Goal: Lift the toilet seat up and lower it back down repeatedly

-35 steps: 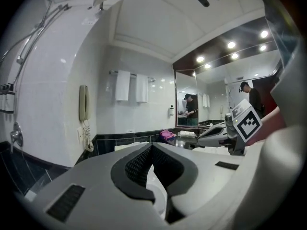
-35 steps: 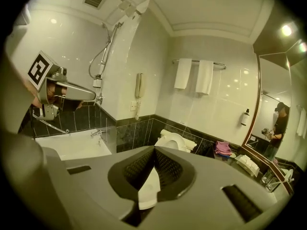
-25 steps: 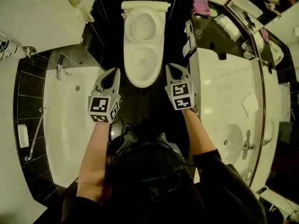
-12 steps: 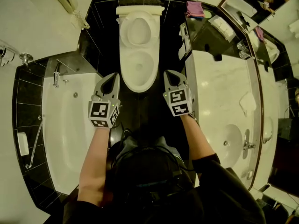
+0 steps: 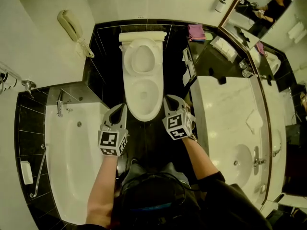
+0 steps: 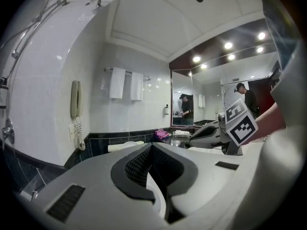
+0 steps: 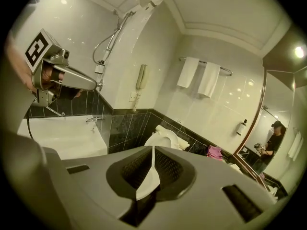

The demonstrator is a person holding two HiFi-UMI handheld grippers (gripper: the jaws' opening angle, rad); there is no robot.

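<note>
Two grippers low centre in the head view, left gripper (image 5: 122, 108) and right gripper (image 5: 169, 99), flanking the front of the bowl (image 5: 142, 97) and touching nothing. One toilet at upper centre, its seat (image 5: 142, 59) raised and tilted back toward the tank (image 5: 142, 36). In the left gripper view, jaws closed tip to tip, holding nothing. In the right gripper view, jaws just opening, parted by a thin slit, with nothing between them and only the white of the toilet beyond. Shown from the head alone: one bathtub (image 5: 72, 162) at left, one sink (image 5: 240, 158) at lower right, and both forearms. Shown from the gripper views alone: two white towels (image 6: 117, 83) on a rail, and one shower hose (image 7: 108, 40) at upper left of the right gripper view. Common to all three views: one wall phone (image 5: 69, 25), one pink cloth (image 5: 195, 31), one mirror (image 5: 266, 13). Against a second ago in the head view: toilet and grippers lower in the frame, grippers closer together, more wall above, one bottle (image 5: 220, 4) fully in at upper right. Seat up then as now.
</note>
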